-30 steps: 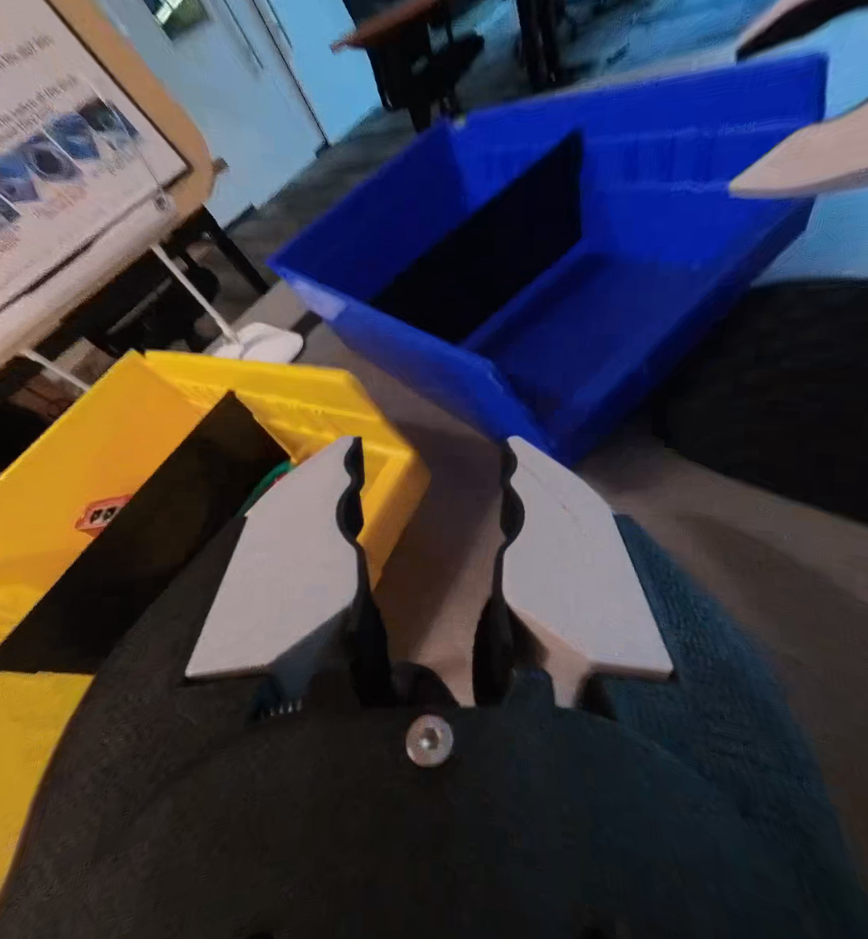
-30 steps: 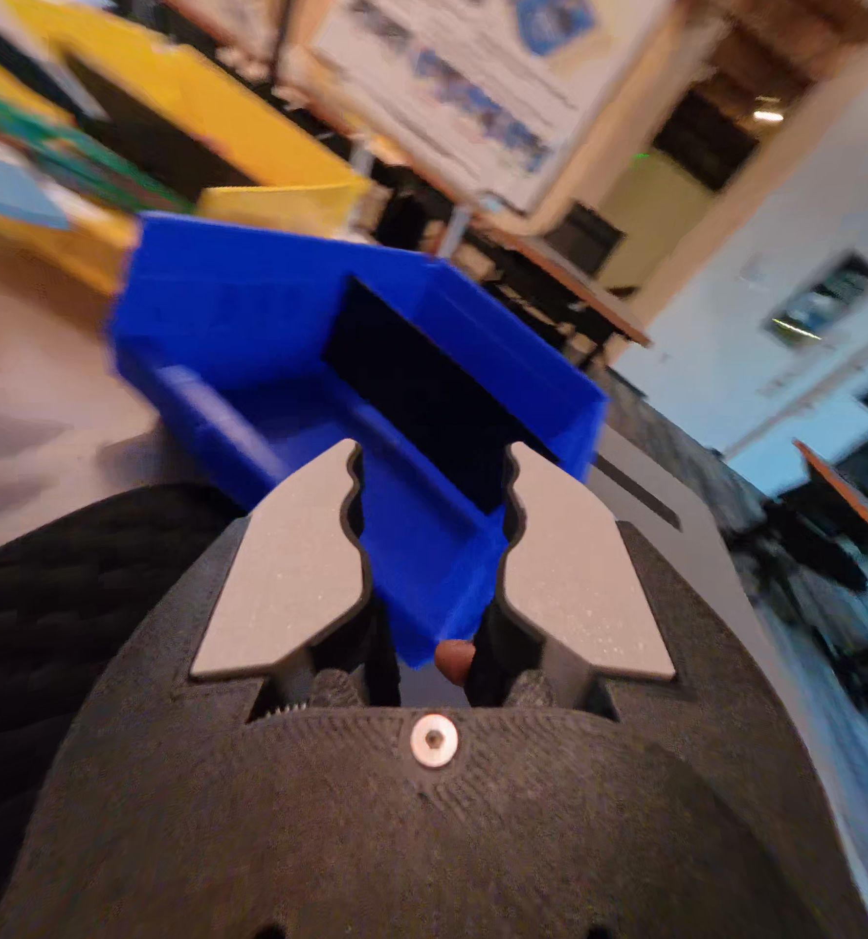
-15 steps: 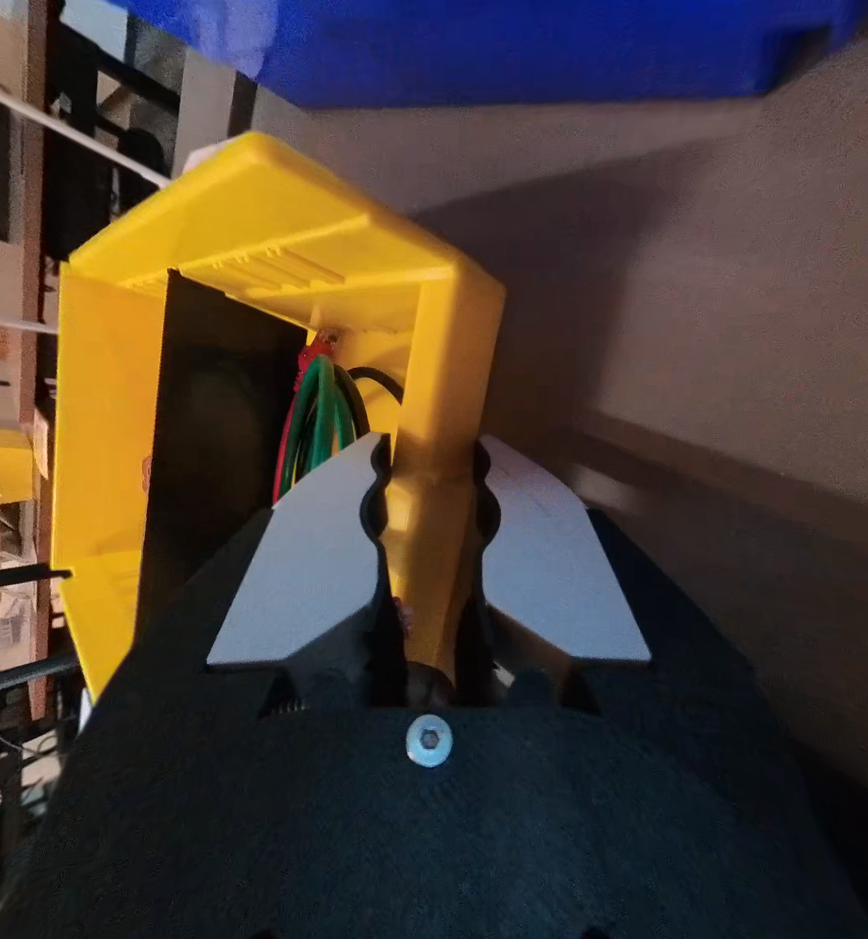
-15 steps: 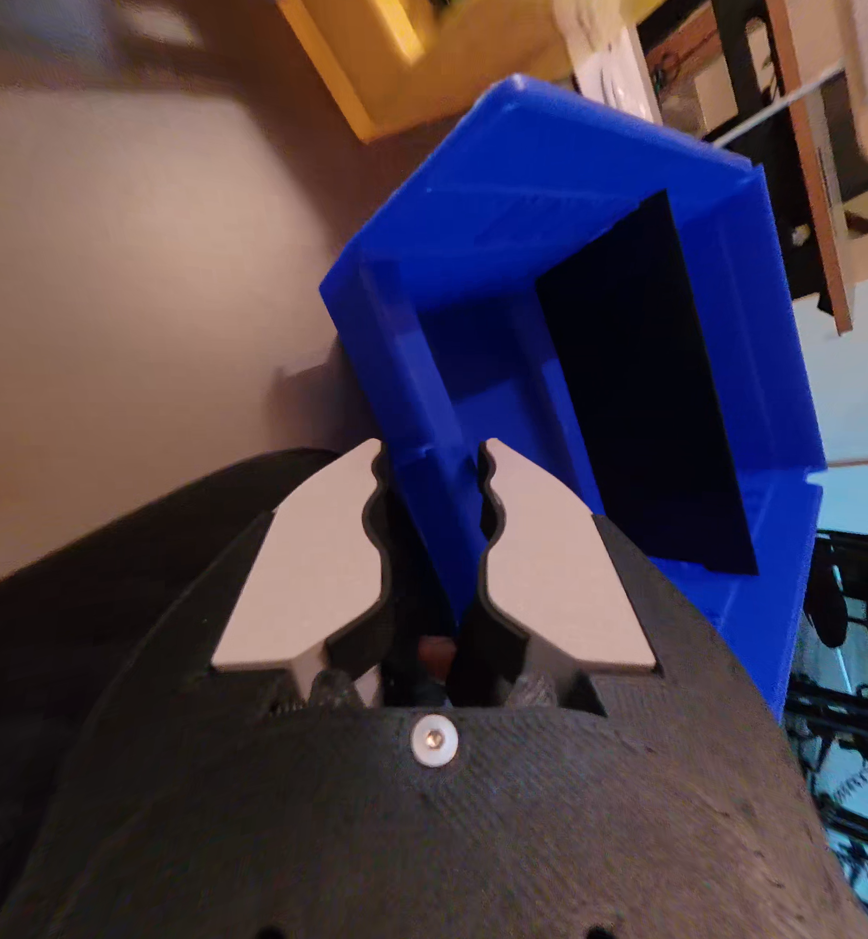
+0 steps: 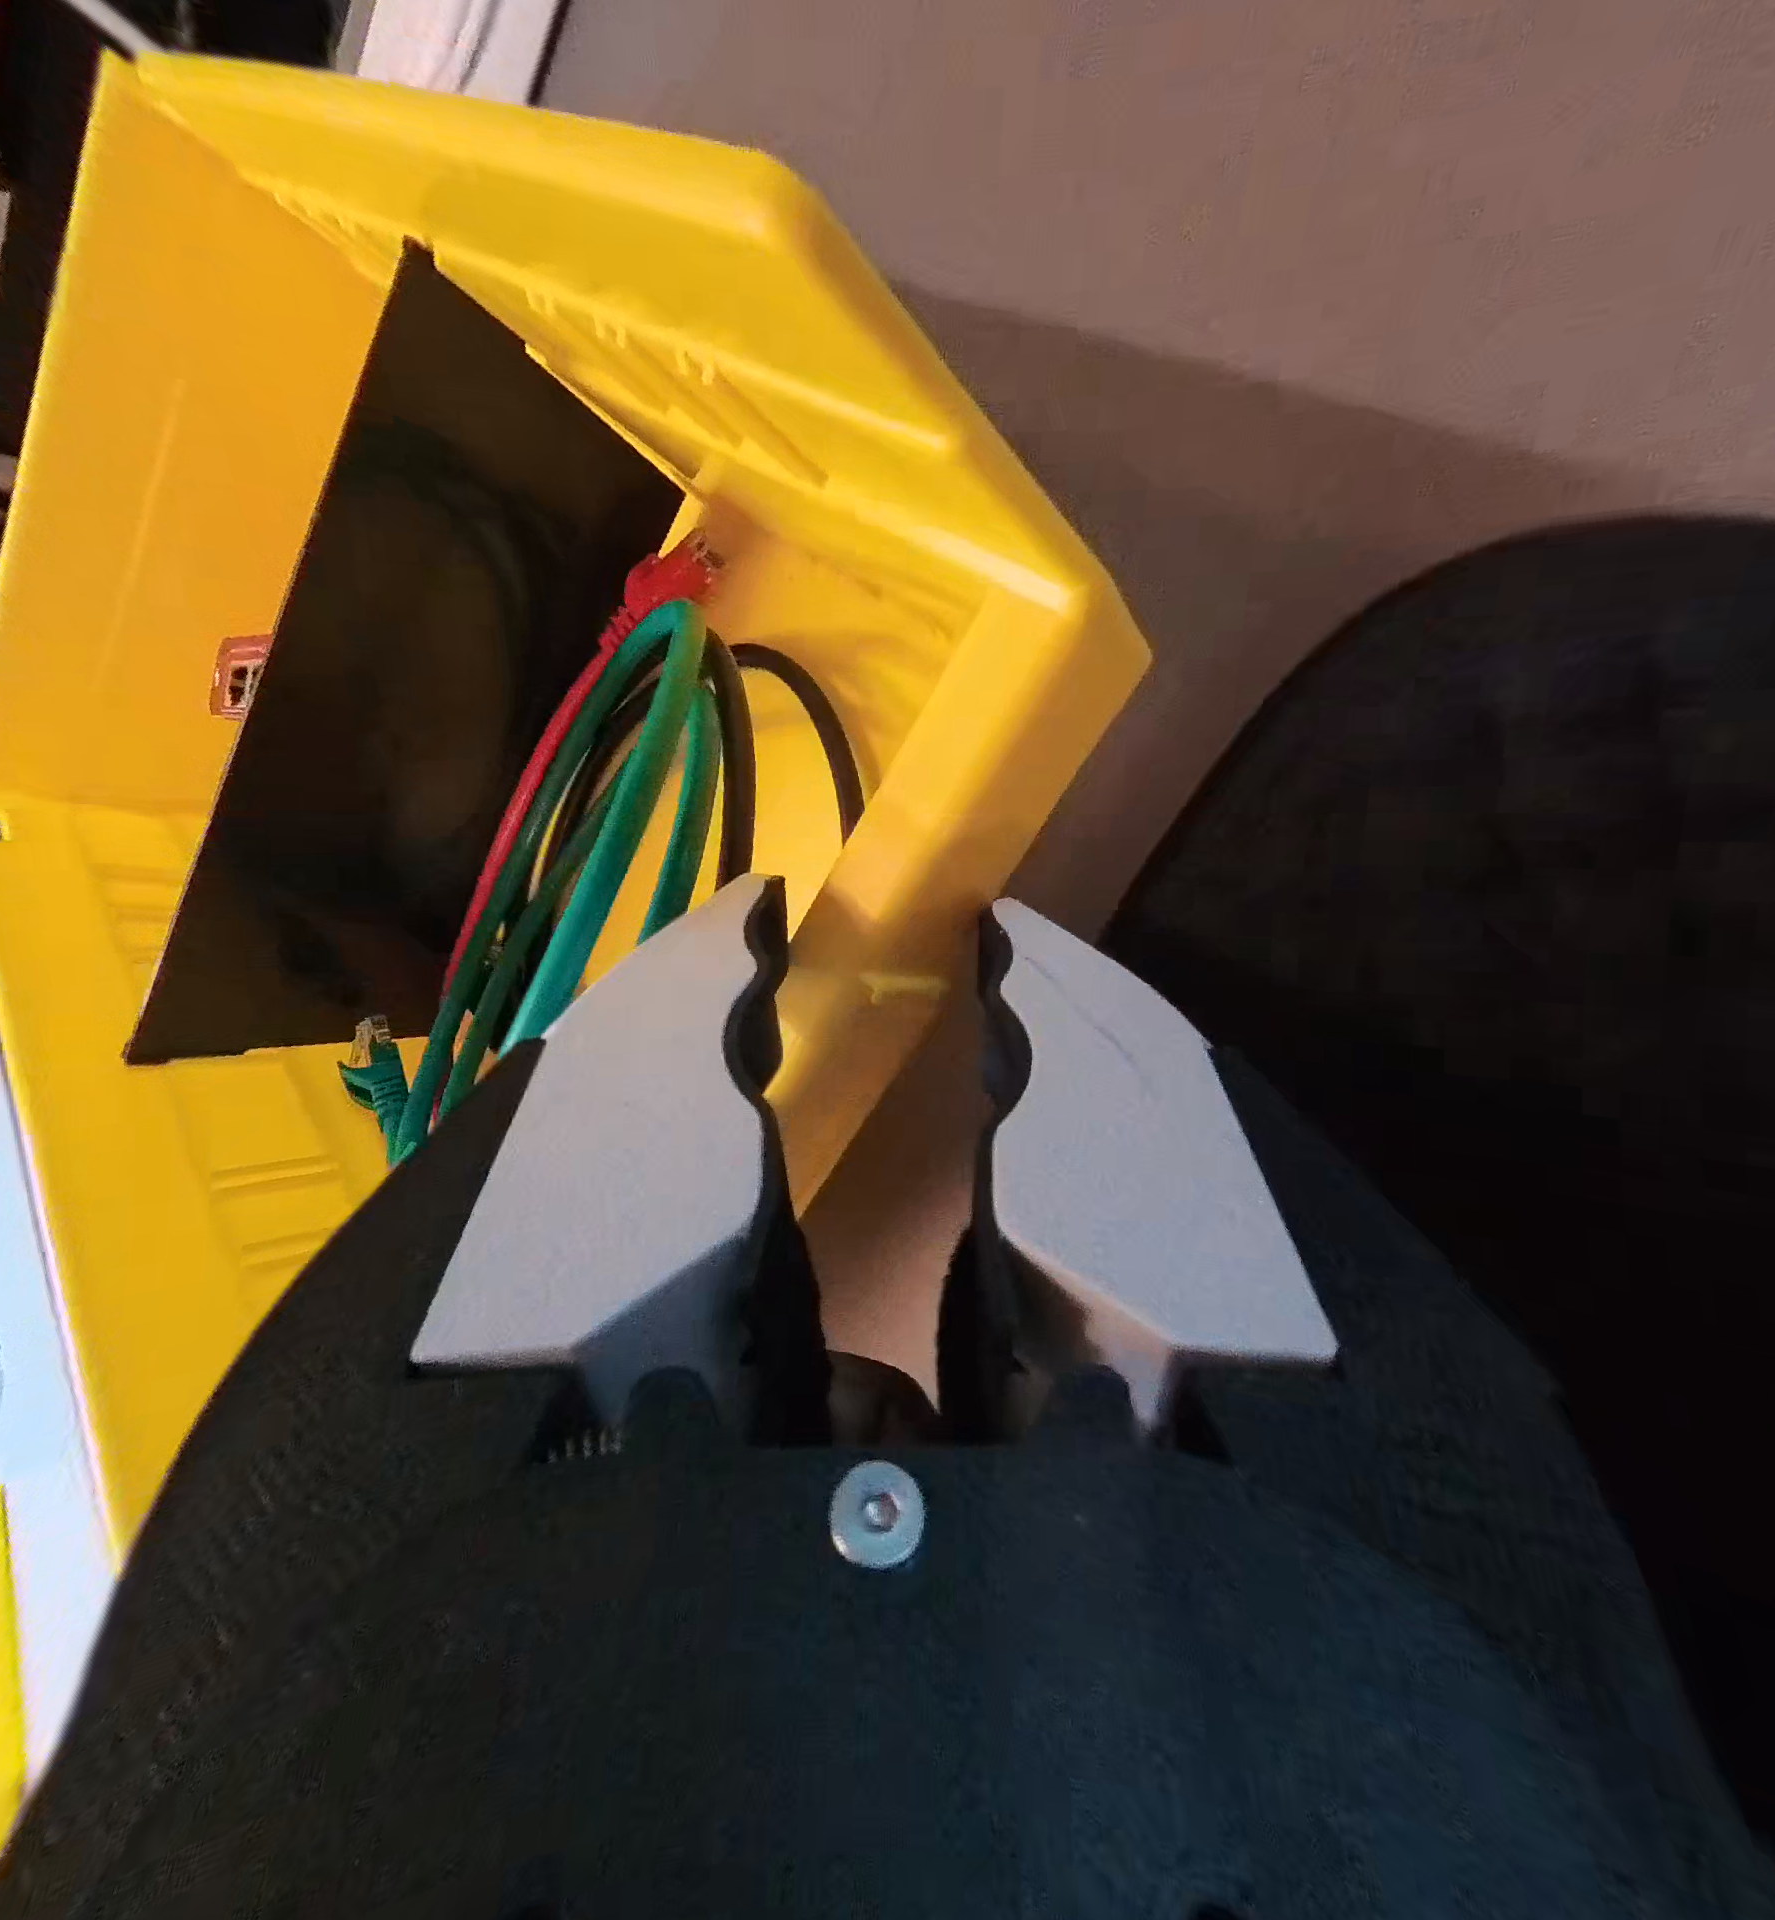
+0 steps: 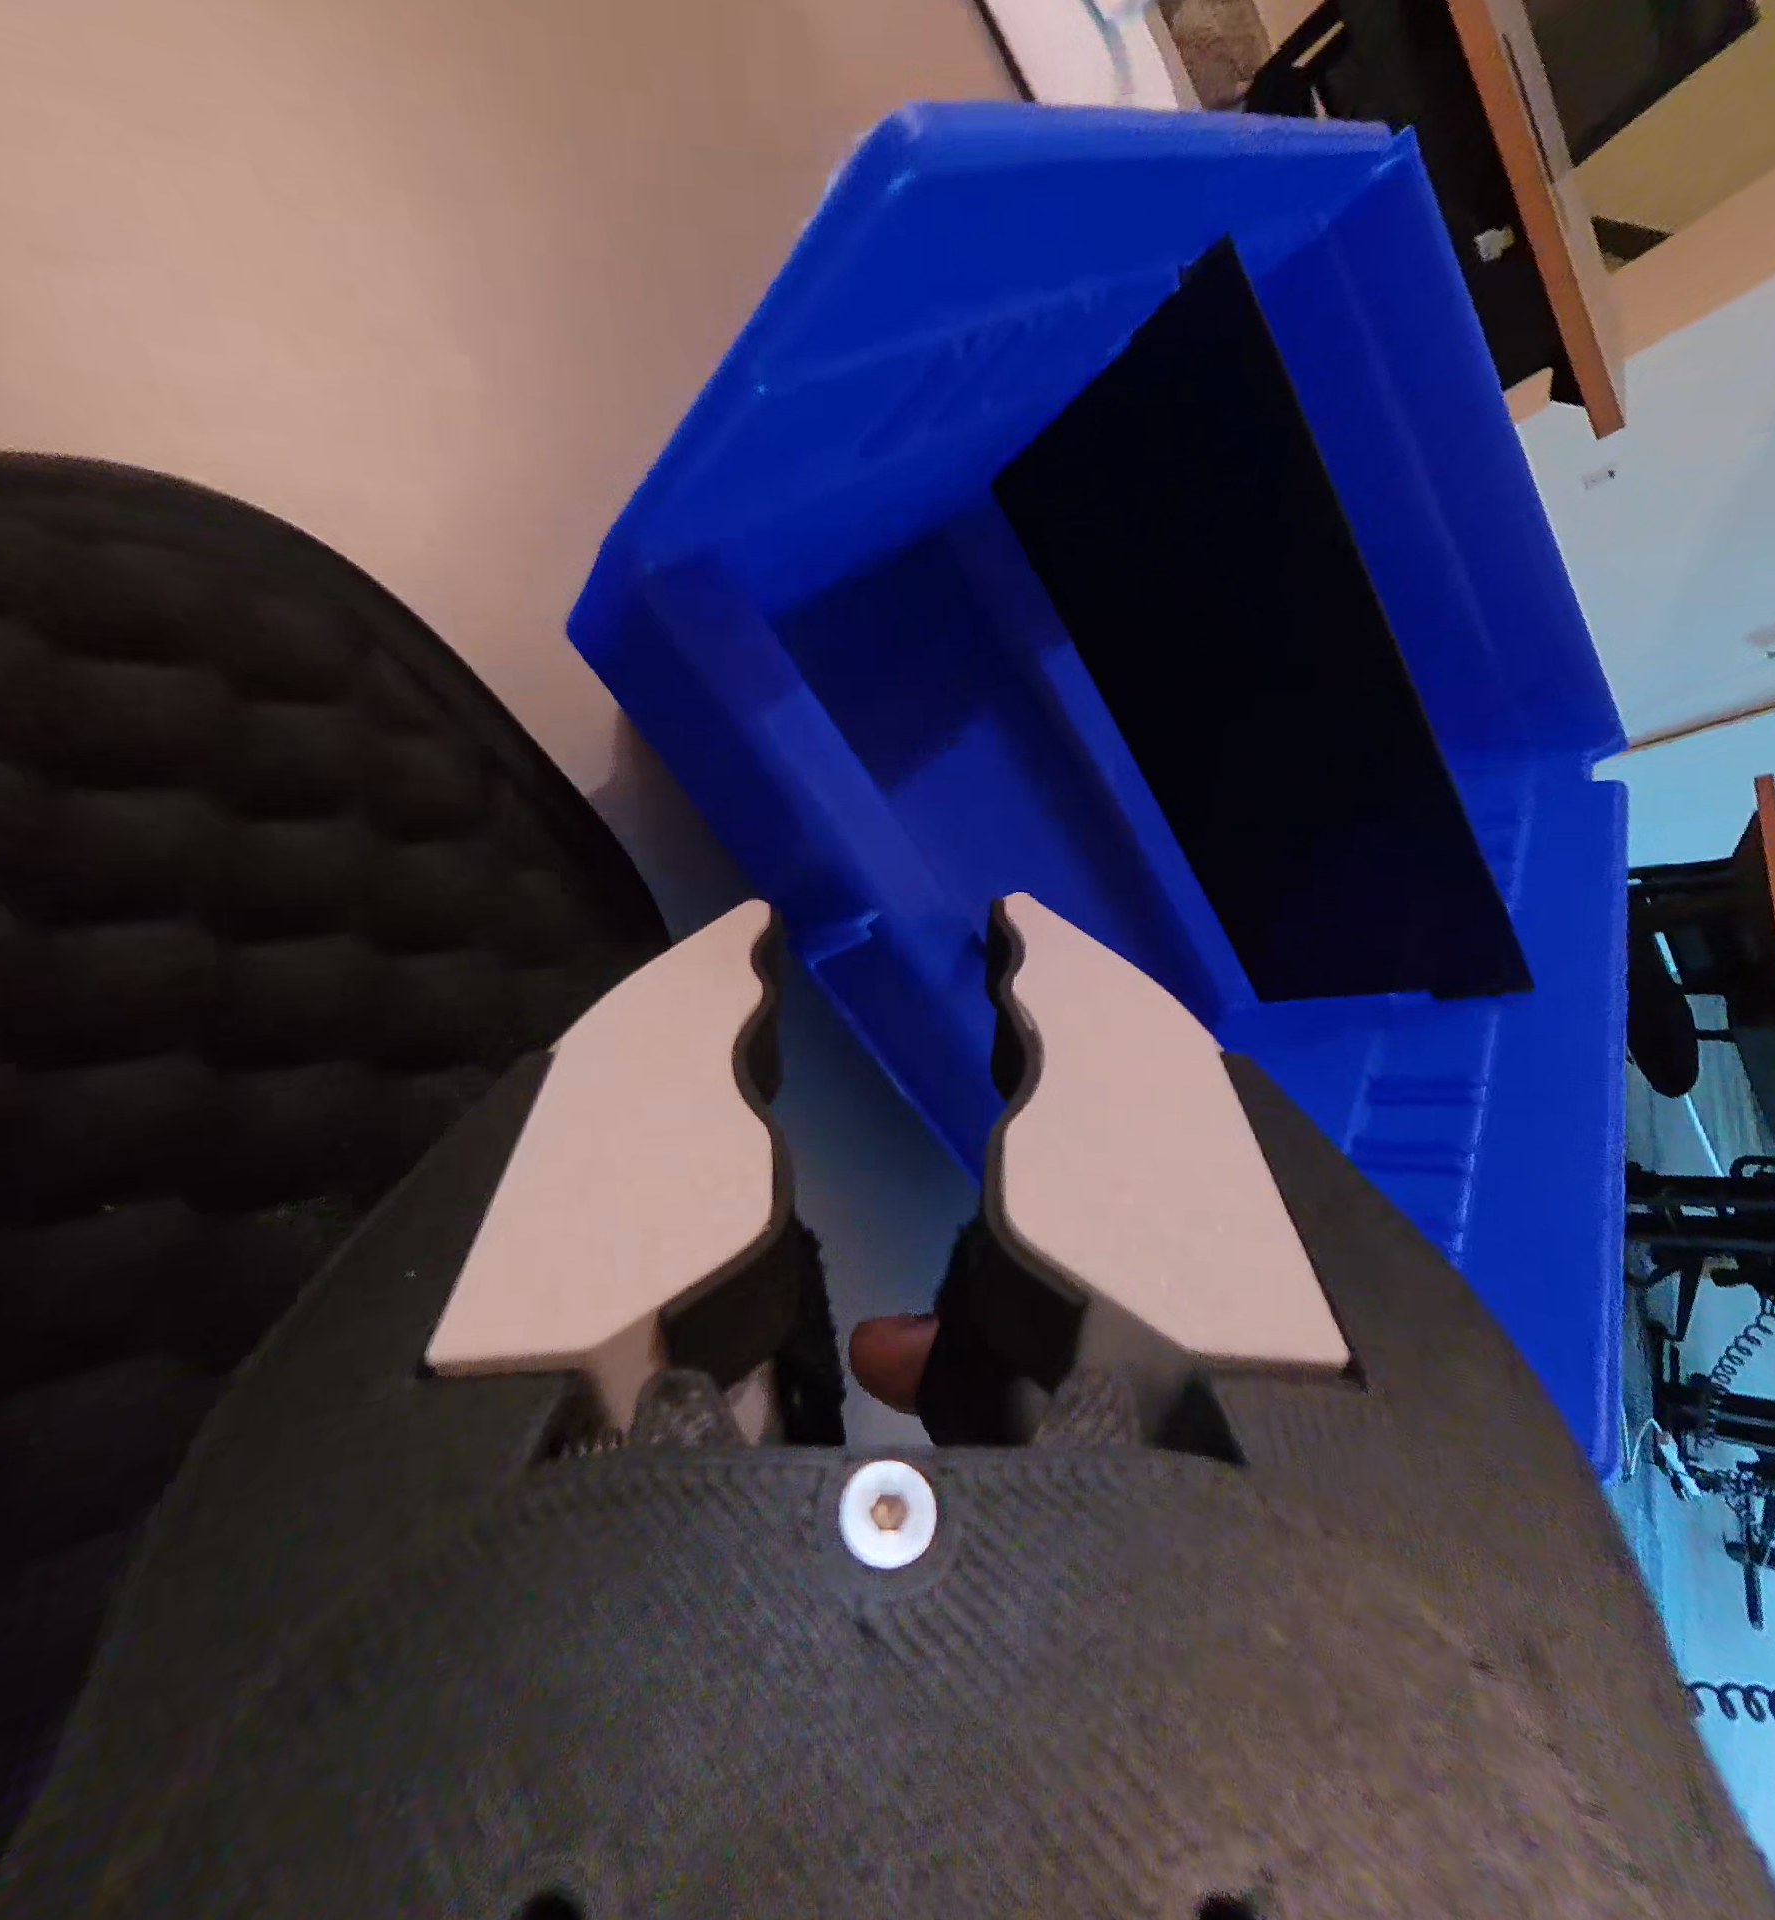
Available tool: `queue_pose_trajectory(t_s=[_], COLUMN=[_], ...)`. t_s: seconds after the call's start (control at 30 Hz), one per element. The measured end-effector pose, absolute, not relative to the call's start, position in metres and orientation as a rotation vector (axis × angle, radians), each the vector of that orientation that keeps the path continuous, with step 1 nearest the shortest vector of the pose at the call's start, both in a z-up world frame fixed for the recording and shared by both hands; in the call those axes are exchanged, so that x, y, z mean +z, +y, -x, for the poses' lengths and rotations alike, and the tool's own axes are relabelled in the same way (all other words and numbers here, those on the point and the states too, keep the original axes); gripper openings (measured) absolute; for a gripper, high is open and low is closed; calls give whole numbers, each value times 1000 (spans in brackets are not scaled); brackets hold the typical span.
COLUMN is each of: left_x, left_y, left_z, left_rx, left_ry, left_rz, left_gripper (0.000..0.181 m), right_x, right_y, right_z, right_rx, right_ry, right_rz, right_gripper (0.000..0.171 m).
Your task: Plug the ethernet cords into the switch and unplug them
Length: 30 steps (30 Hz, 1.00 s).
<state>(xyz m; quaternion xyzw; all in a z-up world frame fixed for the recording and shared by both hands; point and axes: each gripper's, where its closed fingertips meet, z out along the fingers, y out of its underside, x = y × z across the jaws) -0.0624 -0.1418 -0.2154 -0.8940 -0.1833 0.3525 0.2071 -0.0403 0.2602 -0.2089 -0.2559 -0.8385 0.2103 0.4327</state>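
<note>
Green (image 5: pixel 592 914), red (image 5: pixel 550 748) and black (image 5: pixel 821 727) ethernet cords lie looped in a yellow bin (image 5: pixel 862 343), which has a black divider (image 5: pixel 374 675). A red plug (image 5: pixel 670 577) and a green plug (image 5: pixel 374 1070) show. No switch is in view. My left gripper (image 5: pixel 883 925) has its jaws apart, with the yellow bin's near corner between the fingertips. My right gripper (image 6: pixel 883 925) also has its jaws apart, with the near wall of an empty blue bin (image 6: pixel 966 343) between the tips.
Both bins stand on a tan table (image 6: pixel 291 208). A black padded shape (image 6: pixel 187 831) lies between the bins and also shows in the left wrist view (image 5: pixel 1537 935). The blue bin has a black divider (image 6: pixel 1257 644). Desks and stands (image 6: pixel 1745 1143) are beyond the table's edge. There is about 40 centimeters between the tips of the two grippers.
Both grippers dropped onto the bin walls and narrowed around them. Since half a second ago the jaws have widened a little and each wall sits less deep between the fingers.
</note>
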Motion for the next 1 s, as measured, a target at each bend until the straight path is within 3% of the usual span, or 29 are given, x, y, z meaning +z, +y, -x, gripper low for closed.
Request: queue_pose_trajectory(t_s=[0.53,0.87,0.97,1.0], left_x=[-211,-210,-210,-208], left_y=[-244,-249,-247,-243], left_z=[2,-1,-1,-2], left_rx=[1056,1113,1099,1058], left_ry=[-503,-521,-557,-585], left_rz=[2417,2421,2407,2372], left_gripper=[35,37,39,47], right_x=[-209,-209,-204,-196], right_y=[331,340,329,325], right_z=[10,5,0,-2], right_rx=[471,456,616,712], right_ry=[-2029,-2010,-2007,-1974], right_rz=[793,829,866,872], right_gripper=[39,41,48,49])
